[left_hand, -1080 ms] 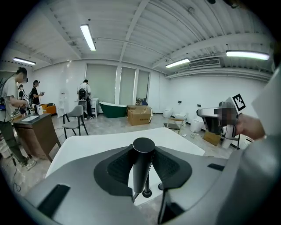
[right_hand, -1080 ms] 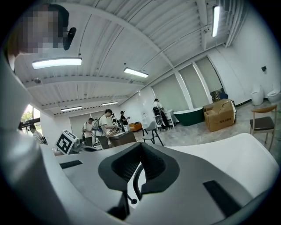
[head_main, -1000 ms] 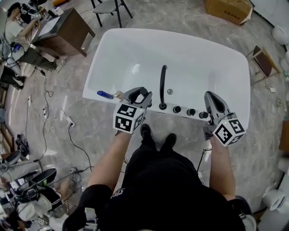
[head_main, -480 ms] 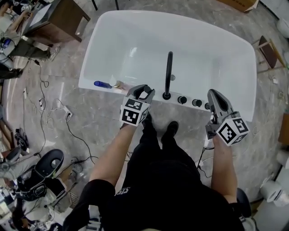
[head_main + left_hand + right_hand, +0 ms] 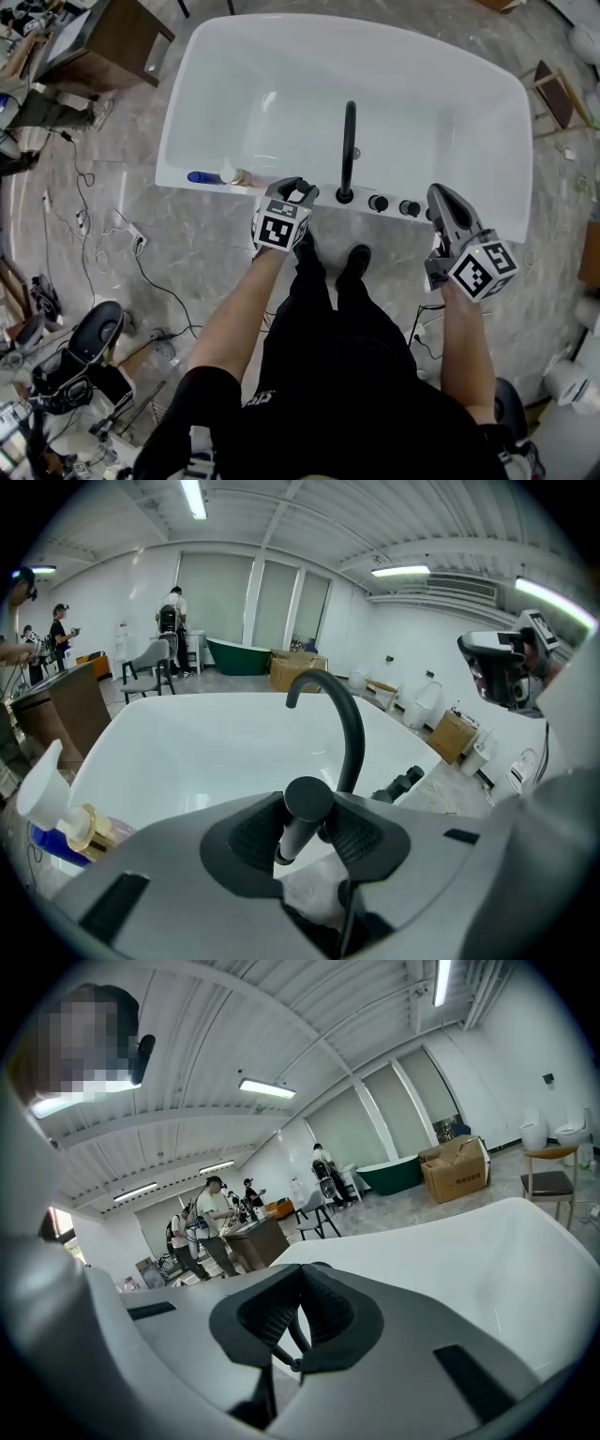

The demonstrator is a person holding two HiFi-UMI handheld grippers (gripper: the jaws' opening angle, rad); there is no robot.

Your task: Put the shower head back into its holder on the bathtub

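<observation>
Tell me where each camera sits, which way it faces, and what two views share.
Head view: on the person's head, looking steeply down at the bathtub; forearms, legs, left gripper and right gripper show.
Left gripper view: on the left gripper, looking along its jaws, closed on the shower head, toward the faucet.
Right gripper view: on the right gripper, looking along its shut jaws over the bathtub toward a brown desk.
Shared: head and left gripper views both show faucet and blue bottle.

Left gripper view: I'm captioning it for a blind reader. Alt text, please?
The left claw grips a black stick-shaped shower head at the near rim of a white bathtub, beside a curved black faucet. A blue bottle lies on the rim at left.
</observation>
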